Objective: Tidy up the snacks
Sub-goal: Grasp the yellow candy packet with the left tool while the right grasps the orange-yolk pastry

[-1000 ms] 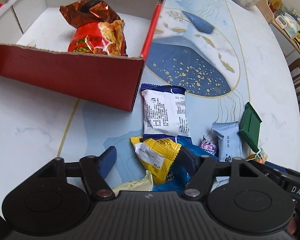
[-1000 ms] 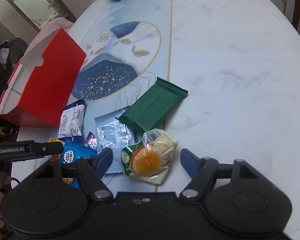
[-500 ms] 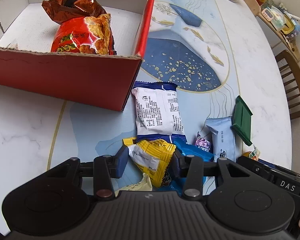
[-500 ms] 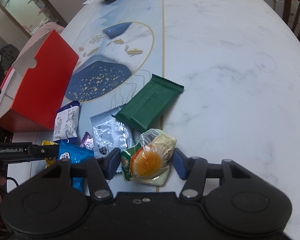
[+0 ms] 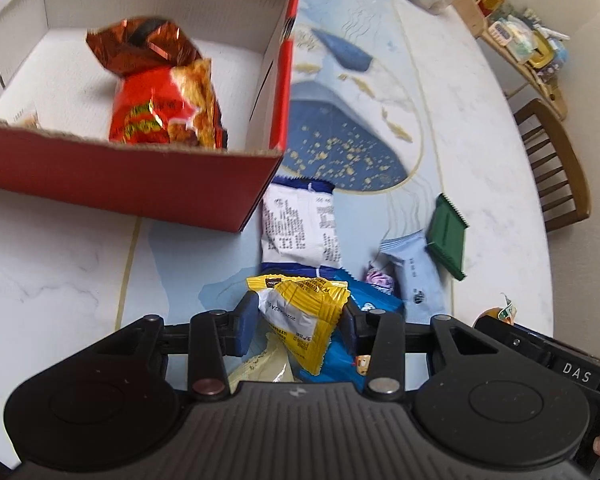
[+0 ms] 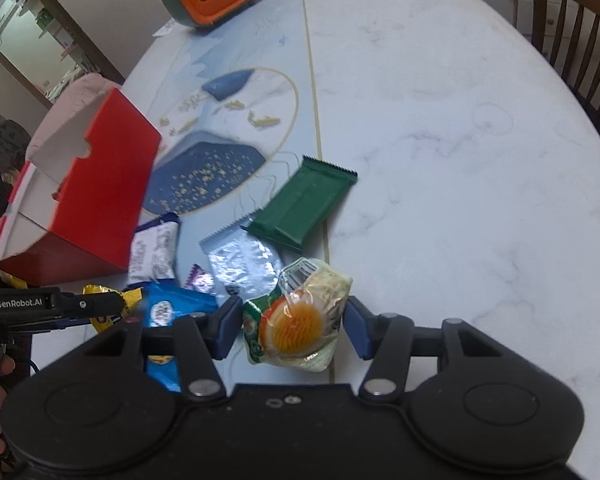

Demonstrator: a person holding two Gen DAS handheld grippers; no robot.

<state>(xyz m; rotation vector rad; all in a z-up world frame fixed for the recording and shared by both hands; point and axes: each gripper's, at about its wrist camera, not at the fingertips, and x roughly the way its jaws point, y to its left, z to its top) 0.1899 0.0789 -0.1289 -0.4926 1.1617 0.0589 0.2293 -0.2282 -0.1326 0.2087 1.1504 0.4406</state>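
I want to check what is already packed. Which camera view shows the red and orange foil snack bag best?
The left wrist view: it looks down into the open red cardboard box, where the red and orange foil snack bag lies fully visible. The right wrist view shows only the box's outside and inner wall; the bag is hidden.

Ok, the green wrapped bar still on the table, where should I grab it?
Grip the green bar across its narrow width at mid-length, coming from above. It lies flat with long sides free; one crimped end rests on the silver packet, so avoid that end.
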